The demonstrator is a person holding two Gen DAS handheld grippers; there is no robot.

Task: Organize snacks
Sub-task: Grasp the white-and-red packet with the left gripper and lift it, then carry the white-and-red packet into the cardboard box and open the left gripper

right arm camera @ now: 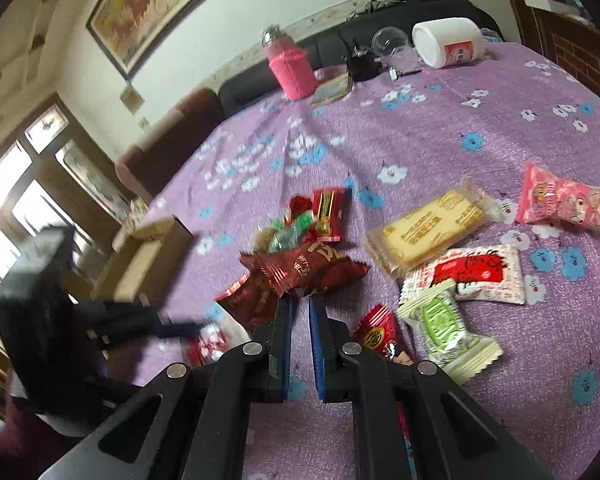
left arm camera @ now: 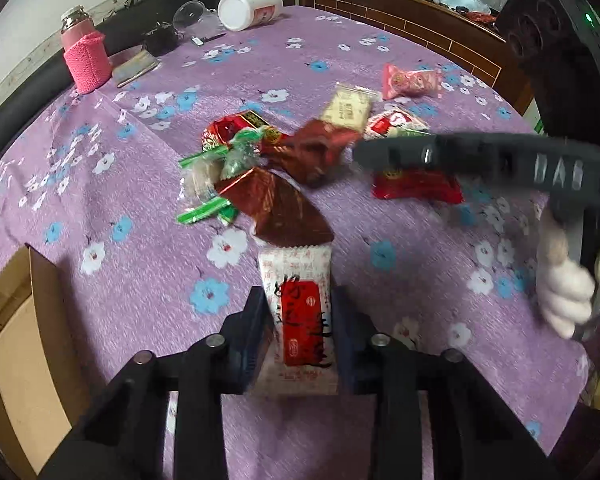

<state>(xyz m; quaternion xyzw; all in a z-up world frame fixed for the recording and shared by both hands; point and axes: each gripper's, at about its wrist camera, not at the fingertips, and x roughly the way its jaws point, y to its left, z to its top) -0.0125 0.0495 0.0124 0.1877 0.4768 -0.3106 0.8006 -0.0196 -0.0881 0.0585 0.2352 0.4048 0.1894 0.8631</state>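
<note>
My left gripper (left arm camera: 298,300) is shut on a white snack packet with a red label (left arm camera: 300,312) and holds it above the purple flowered tablecloth (left arm camera: 140,184). My right gripper (right arm camera: 302,300) is shut on the edge of a dark red snack packet (right arm camera: 308,266); it shows blurred in the left wrist view (left arm camera: 320,148). Several more snacks lie in a loose pile: red and green wrapped sweets (left arm camera: 228,148), a yellow biscuit pack (right arm camera: 428,228), a pink packet (right arm camera: 564,204), a white and red packet (right arm camera: 476,276) and a green and white packet (right arm camera: 444,324).
An open cardboard box (left arm camera: 24,344) stands at the table's left edge, also in the right wrist view (right arm camera: 148,256). At the far side are a pink-sleeved bottle (left arm camera: 85,56), a white jar on its side (left arm camera: 250,8), a clear cup (left arm camera: 190,12) and small dark items.
</note>
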